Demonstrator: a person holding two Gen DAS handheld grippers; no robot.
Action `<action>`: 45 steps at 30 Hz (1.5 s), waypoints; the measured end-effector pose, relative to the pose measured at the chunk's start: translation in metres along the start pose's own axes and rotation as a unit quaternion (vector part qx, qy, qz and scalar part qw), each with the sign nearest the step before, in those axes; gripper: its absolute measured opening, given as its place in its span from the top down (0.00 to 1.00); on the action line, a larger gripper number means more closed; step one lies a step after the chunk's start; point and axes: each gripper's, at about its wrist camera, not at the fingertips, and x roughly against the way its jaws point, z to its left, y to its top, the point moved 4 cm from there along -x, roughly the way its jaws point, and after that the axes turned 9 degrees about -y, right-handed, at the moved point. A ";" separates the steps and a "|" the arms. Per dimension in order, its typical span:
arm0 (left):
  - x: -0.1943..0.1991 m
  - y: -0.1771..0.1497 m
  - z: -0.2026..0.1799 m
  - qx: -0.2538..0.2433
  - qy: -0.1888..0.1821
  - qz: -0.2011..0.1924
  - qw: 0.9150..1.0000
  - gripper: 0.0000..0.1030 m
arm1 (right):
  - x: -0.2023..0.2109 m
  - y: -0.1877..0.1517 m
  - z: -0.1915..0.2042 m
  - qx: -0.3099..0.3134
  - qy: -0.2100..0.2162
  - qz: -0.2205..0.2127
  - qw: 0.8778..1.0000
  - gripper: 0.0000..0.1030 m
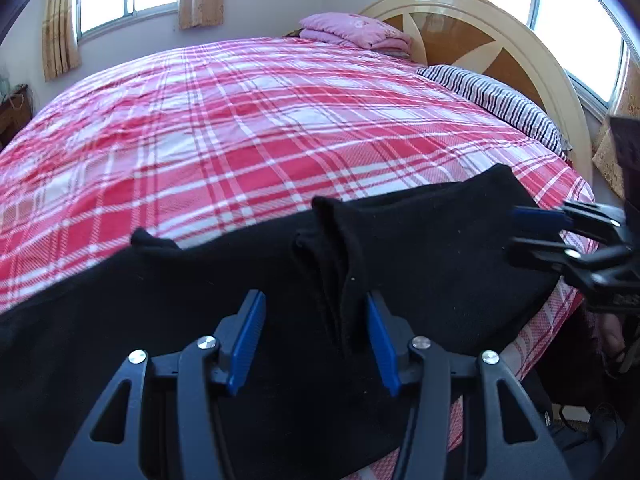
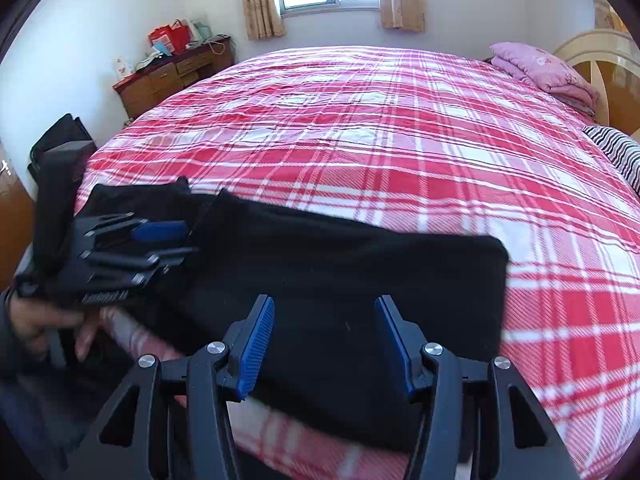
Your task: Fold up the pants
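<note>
Black pants (image 1: 420, 248) lie folded along the near edge of the bed, with one layer lapped over another in a raised ridge. My left gripper (image 1: 314, 298) hovers over that ridge, open, its blue pads clear of the cloth on either side. In the right wrist view the pants (image 2: 340, 256) form a long dark band, and my right gripper (image 2: 325, 300) stands open above its right half with nothing between the pads. Each gripper shows in the other's view: the right gripper (image 1: 520, 232) at the pants' right end, the left gripper (image 2: 180, 242) at the left end.
The bed carries a red and white plaid cover (image 2: 400, 128). A folded pink blanket (image 1: 356, 30) and a striped pillow (image 1: 492, 94) lie by the curved headboard (image 1: 480, 24). A wooden dresser (image 2: 172, 76) stands far left. A person's hand (image 2: 40, 324) holds the left gripper's handle.
</note>
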 end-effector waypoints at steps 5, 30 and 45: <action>0.037 0.012 0.021 -0.032 0.053 -0.031 0.998 0.37 | -0.020 0.025 0.031 0.015 0.013 -0.006 1.000 0.47; 0.142 -0.087 0.243 0.179 0.189 -0.063 0.963 0.21 | 0.012 -0.001 0.046 0.051 -0.020 -0.041 0.998 0.46; 0.137 -0.087 0.236 0.157 0.113 -0.026 0.981 0.37 | 0.017 -0.022 -0.017 -0.076 -0.033 -0.060 0.995 0.46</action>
